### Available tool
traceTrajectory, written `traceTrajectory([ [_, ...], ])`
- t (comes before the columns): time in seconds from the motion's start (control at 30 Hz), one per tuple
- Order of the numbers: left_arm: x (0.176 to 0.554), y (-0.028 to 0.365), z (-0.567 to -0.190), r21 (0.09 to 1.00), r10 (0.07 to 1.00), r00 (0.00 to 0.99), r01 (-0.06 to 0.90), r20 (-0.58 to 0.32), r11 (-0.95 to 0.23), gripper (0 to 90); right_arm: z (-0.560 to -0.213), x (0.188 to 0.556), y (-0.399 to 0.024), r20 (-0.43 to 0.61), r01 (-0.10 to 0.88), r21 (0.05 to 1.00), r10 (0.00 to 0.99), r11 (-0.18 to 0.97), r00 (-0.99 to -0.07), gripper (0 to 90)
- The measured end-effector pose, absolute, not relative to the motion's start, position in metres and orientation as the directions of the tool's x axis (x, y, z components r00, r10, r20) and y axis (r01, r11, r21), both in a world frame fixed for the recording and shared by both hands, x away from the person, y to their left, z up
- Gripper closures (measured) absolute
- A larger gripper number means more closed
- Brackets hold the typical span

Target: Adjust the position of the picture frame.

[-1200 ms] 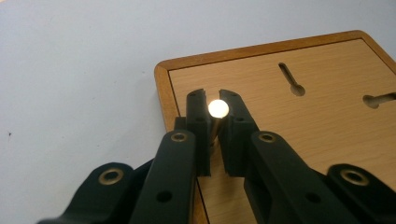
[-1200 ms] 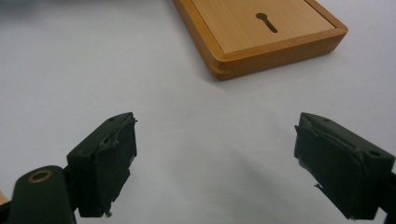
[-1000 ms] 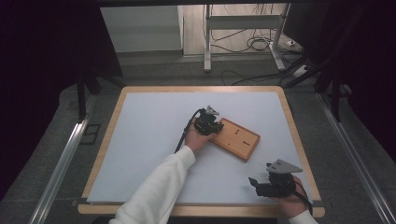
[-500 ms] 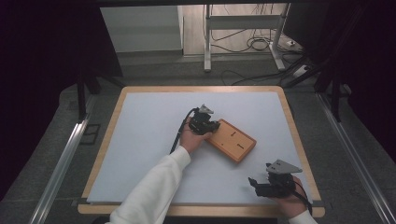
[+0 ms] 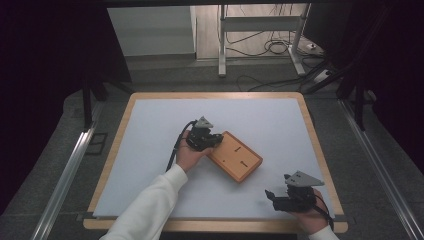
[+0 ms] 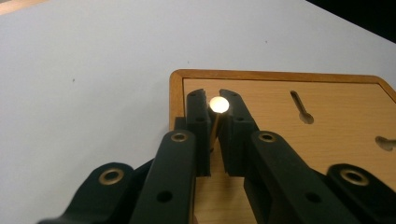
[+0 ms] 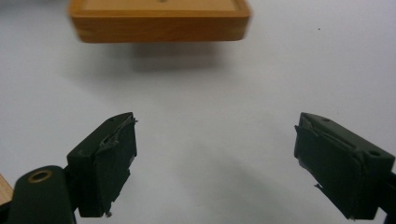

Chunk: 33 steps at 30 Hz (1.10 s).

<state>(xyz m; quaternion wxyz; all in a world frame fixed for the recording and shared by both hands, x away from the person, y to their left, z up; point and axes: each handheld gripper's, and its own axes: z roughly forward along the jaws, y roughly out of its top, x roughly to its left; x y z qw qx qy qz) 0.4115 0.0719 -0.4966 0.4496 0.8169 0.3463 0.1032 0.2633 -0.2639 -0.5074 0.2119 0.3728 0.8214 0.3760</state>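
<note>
Near right: right gripper [image 5: 274, 197] resting on the white mat [image 5: 150, 150], jaws wide apart, nothing between them. Farther in, mid-table: left gripper [image 6: 214, 103] closed tight on a thin pin [image 6: 218, 105] with a round pale head — hanging over the near-left corner of the wooden board [image 5: 236, 156]. Likely risk — pin slipping or tilting in that narrow pinch, missing the keyhole slot [image 6: 300, 107].

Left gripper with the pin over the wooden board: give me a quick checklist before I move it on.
1. Pin gripped between the left gripper fingers: ok.
2. Pin's round head clear above the fingertips: ok.
3. Wooden board lying flat on the table: ok.
4. Slots in the board unblocked: ok.
5. Right gripper open, off the board: ok.
6. Pin's lower tip lined up with a slot: cannot tell.
</note>
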Motion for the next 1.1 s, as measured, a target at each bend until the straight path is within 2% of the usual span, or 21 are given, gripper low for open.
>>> traceTrajectory([
  [0.57, 0.386, 0.115, -0.514, 0.808, 0.638, 0.754, 0.47, -0.158, -0.355, 83.6, -0.506, 0.262, -0.261, -0.069, 0.437, 0.786, 0.763, 0.438, -0.643, 13.0],
  [0.93, 0.39, 0.116, -0.525, 0.795, 0.635, 0.756, 0.479, -0.158, -0.373, 83.0, -0.507, 0.261, -0.26, -0.072, 0.439, 0.781, 0.762, 0.445, -0.644, 13.0],
  [1.1, 0.388, 0.115, -0.528, 0.797, 0.641, 0.757, 0.463, -0.128, -0.388, 83.6, -0.508, 0.262, -0.26, -0.073, 0.441, 0.778, 0.762, 0.447, -0.643, 13.0],
])
